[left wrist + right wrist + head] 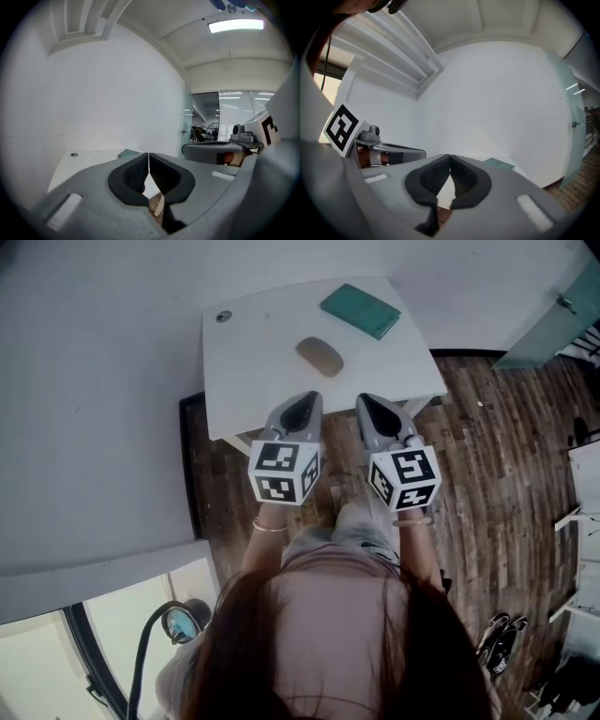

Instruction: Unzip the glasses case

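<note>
Jaws of left gripper [307, 397] were pressed together, nothing between them. Right gripper [366, 399] just beside it, likewise closed and empty. Both tips over near edge of white table [244, 362]. Beyond them, tan glasses case [320, 356] lay mid-table, apart from both. Teal notebook [360, 310] farther back.

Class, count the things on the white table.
3: teal book, far right corner; tan glasses case, centre; small round disc, far left corner, possibly built in.
</note>
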The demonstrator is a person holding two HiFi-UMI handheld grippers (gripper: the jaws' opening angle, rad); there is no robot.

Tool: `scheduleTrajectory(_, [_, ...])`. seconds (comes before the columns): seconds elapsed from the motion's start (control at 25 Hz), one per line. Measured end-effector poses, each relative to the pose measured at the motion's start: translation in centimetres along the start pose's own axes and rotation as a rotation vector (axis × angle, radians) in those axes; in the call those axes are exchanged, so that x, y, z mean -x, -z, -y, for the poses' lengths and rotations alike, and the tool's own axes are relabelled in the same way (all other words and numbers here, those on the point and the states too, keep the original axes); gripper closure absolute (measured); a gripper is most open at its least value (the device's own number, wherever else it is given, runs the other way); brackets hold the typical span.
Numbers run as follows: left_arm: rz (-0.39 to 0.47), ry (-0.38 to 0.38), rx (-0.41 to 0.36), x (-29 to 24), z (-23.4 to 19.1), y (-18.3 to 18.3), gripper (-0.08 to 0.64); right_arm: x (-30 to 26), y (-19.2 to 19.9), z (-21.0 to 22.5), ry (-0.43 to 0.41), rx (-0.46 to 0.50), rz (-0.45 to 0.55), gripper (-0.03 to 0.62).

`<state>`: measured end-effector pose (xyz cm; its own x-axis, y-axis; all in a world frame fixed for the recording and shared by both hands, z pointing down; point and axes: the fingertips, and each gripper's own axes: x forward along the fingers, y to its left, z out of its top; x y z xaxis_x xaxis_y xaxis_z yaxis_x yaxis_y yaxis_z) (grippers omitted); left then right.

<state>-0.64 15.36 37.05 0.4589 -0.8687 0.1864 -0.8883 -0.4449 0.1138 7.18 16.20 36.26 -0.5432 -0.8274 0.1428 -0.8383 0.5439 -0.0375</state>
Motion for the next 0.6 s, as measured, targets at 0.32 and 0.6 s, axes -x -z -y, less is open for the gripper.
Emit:
scheduleTrajectory(0.32, [-0.016,0.006,0.02,-1.1,-1.9,0.5,0.558,-2.1,0.4,0.3,0.012,0.001,-0.014,0.591])
scheduleTrajectory(0.6, [-0.036,0.007,0.046,-2.6,-3.2,1.1,0.558,-3.9,1.0,1.3,0.018,-0.01,-0.037,0.591])
